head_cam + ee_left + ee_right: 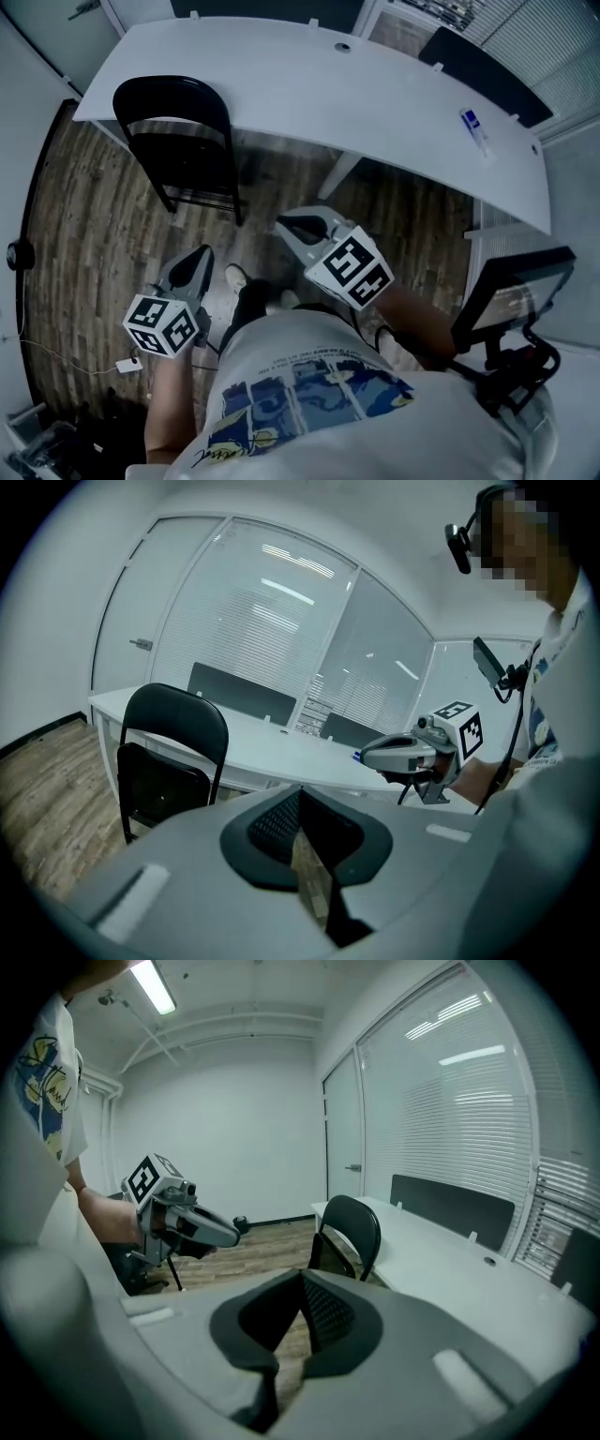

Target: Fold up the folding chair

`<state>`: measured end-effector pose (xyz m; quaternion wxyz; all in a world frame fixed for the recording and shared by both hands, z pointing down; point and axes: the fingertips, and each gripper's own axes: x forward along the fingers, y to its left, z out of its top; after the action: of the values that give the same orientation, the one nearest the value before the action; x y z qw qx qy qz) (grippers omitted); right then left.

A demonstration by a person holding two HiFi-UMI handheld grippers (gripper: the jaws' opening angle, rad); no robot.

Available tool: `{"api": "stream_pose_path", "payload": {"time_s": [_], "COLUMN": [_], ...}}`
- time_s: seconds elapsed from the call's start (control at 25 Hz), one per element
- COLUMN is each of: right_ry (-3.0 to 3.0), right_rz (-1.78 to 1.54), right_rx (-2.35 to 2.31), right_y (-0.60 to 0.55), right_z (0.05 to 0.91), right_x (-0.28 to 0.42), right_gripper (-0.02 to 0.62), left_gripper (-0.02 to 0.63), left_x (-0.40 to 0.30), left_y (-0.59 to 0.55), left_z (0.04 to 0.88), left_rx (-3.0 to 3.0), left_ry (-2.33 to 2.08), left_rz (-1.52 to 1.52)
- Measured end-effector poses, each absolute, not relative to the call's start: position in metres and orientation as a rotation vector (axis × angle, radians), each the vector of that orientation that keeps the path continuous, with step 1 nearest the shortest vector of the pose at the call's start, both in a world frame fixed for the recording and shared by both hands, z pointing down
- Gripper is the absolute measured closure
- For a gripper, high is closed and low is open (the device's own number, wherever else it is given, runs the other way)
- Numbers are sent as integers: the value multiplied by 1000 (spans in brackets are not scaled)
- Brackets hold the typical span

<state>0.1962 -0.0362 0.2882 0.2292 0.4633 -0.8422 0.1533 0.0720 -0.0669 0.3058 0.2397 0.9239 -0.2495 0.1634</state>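
open floor [98, 239] before folding chair [183, 159], desk [309, 84] just behind it

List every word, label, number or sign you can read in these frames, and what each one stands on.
None can be read.
Shirt: small print and a script word by the blue picture, too blurred.
Blue-and-white object on the table: label too small.
Left gripper and right gripper: marker cubes carry black-and-white patterns, no letters.

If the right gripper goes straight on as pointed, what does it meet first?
Probably the folding chair, just beyond the shut jaws of the right gripper; tilted down, it might reach the wooden floor first. Depth is unclear.
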Motion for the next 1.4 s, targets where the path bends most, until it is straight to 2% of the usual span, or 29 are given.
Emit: {"api": "stream_pose_path", "payload": {"time_s": [0.52,1.2,1.4], "right_ry": [-2361,-2358,-2356], "right_rz": [351,370,373], "right_rx": [1229,1250,1234], "right_y": [24,34,54], "right_z": [287,281,280], "right_x": [181,159,112], "right_gripper": [594,594,594], "left_gripper": [601,601,601], "left_x": [53,33,-15], "left_y": [-10,5,24], "left_z": [305,291,291], "left_rx": [2503,2513,2500], "left_ry": [-768,-737,-743], "left_rz": [441,474,477]}}
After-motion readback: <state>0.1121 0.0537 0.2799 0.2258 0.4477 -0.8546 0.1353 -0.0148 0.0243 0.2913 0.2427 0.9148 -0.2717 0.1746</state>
